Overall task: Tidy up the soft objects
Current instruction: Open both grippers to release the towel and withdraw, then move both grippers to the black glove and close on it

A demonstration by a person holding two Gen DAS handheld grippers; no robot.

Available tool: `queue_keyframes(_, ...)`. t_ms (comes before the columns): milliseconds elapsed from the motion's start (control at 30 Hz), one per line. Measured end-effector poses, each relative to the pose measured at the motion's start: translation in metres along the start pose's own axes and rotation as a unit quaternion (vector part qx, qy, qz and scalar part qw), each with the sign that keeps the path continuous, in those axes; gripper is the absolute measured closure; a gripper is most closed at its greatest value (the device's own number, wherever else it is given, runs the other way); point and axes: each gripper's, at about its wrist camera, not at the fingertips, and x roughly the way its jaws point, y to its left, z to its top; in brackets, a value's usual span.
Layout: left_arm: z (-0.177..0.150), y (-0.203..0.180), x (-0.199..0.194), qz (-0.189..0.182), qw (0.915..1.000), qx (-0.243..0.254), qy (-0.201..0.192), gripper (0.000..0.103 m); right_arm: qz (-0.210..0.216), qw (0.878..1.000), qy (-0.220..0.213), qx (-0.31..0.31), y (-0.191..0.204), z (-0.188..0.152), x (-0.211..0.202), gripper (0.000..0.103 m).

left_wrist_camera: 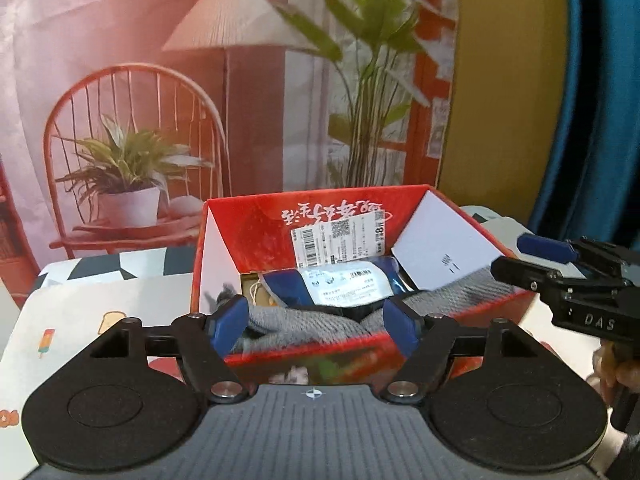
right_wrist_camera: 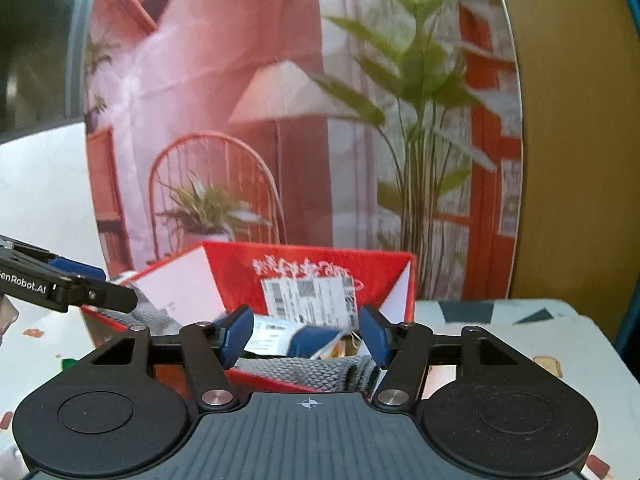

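Grey knit cloth (left_wrist_camera: 304, 326) crumpled in red box (left_wrist_camera: 256, 236), hanging over rim.

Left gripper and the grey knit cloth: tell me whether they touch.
Cannot tell. In the left wrist view the left gripper stands open around the grey knit cloth draped over the red box, but blur hides any gap.

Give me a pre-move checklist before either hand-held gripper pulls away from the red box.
1. Left hand-held gripper let go of the grey knit cloth: ok, jaws apart, pads off it.
2. Right hand-held gripper let go: ok, jaws apart.
3. Cloth fully inside the red box: not ok, it drapes over the near rim.
4. Blue packet inside the box: ok.
5. Cloth clear of both grippers' fingers: cannot tell, the picture is blurred there.
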Motion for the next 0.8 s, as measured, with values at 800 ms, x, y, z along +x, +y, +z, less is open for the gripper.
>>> queue_keyframes(800,-0.095,0.025,0.035,-0.008,0.9874,-0.127,0.093,0.031,0.033,0.992,0.111,0.052,0.016,-0.093,0.003,0.048)
